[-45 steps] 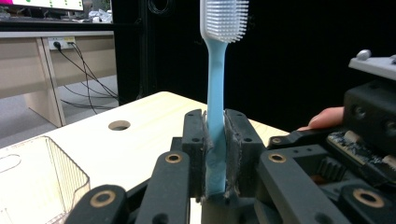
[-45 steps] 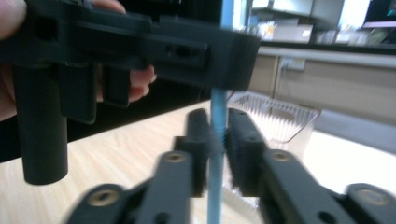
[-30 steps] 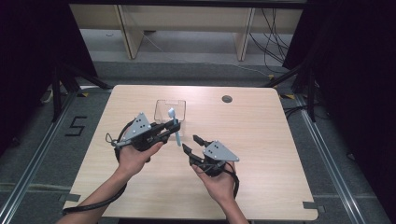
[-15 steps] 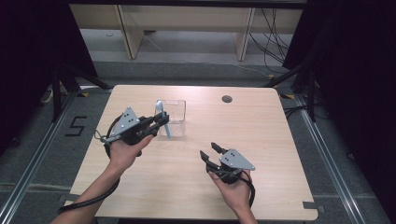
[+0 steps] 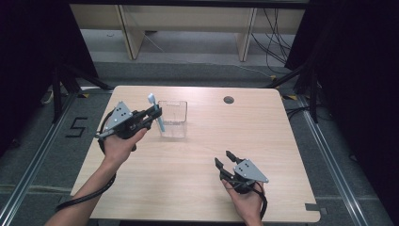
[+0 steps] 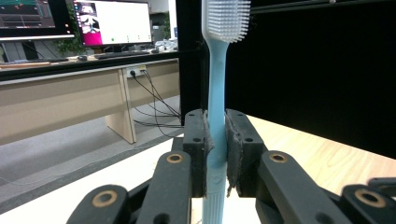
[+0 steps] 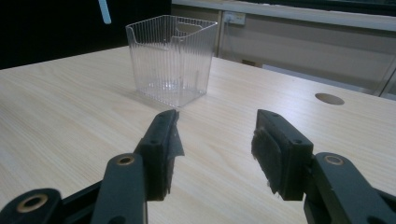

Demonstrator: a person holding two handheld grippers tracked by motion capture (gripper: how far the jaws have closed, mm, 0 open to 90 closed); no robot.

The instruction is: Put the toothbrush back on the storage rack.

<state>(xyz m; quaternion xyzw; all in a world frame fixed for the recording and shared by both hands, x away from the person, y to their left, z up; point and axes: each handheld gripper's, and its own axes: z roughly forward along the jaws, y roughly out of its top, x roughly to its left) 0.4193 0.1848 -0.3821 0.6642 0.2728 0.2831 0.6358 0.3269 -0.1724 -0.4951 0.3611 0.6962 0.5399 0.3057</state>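
Note:
A light blue toothbrush [image 5: 155, 112] with white bristles stands upright in my left gripper [image 5: 154, 114], which is shut on its handle [image 6: 216, 154]. In the left gripper view the bristle head [image 6: 226, 19] rises above the jaws. That gripper hovers just left of a clear ribbed plastic box [image 5: 172, 118] at the table's back left. My right gripper [image 5: 225, 159] rests low near the front right of the table, open, nothing between its jaws [image 7: 215, 140]. From there the clear box [image 7: 172, 59] stands ahead, with the toothbrush's lower end [image 7: 104, 11] above it to the left.
The light wooden table [image 5: 197, 165] has a round cable hole [image 5: 228, 100] at the back right. Black frame posts and cables stand beyond the far edge. A desk with monitors [image 6: 112, 21] shows far behind in the left gripper view.
My left gripper has carried the toothbrush left and back, from right of the box to its left side. The right gripper has drawn toward the front right and stays open.

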